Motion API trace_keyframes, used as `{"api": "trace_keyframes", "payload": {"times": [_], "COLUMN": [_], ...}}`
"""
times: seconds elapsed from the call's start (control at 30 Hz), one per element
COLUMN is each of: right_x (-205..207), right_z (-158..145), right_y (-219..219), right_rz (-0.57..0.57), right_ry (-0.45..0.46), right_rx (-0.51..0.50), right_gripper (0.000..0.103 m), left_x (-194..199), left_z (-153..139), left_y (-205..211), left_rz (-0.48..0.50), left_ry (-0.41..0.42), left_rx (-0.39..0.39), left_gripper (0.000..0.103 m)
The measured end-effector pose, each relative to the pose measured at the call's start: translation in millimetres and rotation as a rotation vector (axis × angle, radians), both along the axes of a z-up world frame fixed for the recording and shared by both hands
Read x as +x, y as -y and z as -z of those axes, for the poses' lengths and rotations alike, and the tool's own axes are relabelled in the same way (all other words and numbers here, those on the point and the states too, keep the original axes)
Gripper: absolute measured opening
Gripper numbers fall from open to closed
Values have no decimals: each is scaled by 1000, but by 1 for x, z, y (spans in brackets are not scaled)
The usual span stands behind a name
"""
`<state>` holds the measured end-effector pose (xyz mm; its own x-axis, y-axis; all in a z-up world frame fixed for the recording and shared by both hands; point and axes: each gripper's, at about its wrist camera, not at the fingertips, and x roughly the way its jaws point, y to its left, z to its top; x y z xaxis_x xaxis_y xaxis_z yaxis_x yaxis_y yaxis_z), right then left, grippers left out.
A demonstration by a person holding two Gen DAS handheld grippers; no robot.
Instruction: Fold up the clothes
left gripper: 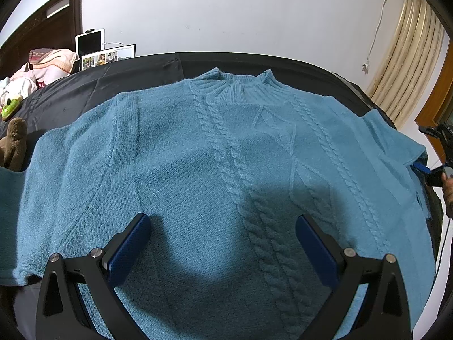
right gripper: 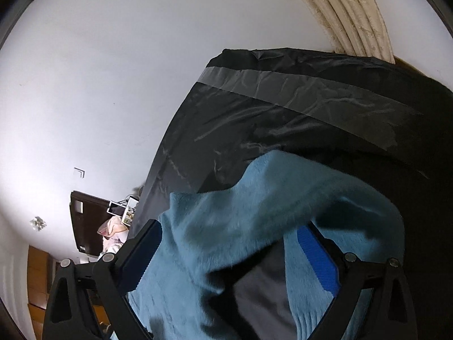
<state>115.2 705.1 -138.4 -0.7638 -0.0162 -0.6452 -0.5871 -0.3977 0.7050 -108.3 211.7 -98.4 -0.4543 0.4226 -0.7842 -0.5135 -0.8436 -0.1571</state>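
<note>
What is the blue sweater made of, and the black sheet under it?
The sweater looks like soft knitted wool or acrylic yarn: fuzzy surface, twisted cable ribs, ribbed collar. The black sheet looks like thin, slick synthetic fabric, maybe nylon: it shines and creases sharply. The exact fibres cannot be told.

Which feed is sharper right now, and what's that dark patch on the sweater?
Left wrist view is sharp: the sweater knit is crisp, and the dark patch is a shadow on it ahead of the left gripper. Right wrist view is motion-blurred on the fabric between the open right gripper fingers; its wall is glary.
</note>
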Motion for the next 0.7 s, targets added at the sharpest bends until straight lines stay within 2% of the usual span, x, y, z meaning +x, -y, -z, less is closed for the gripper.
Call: {"api": "trace_keyframes", "payload": {"times": [0.1,0.17,0.27,0.37,0.5,0.6,0.7], "right_x": [-13,-19,-25,-26,-34,-44,-47], "right_z": [2,2,-4,-23,-67,-100,-87], "right_y": [-1,0,4,13,46,102,162], "right_rz": [-21,-33,-42,-31,-57,-168,-391], "right_ry": [42,71,99,102,42,-19,-8], "right_rx": [47,86,164,283,493,733,893], "right_gripper": [82,50,26,19,18,18,19], "left_x": [0,0,0,0,0,0,-1], "left_z": [0,0,0,0,0,0,-1], "left_y": [0,0,0,0,0,0,1], "left_rz": [1,1,1,1,1,1,0], "left_ry": [0,-1,-1,-1,0,1,5], "left_rx": [-1,-3,-5,-4,-3,-2,6], "left_gripper": [102,102,102,102,102,102,102]}}
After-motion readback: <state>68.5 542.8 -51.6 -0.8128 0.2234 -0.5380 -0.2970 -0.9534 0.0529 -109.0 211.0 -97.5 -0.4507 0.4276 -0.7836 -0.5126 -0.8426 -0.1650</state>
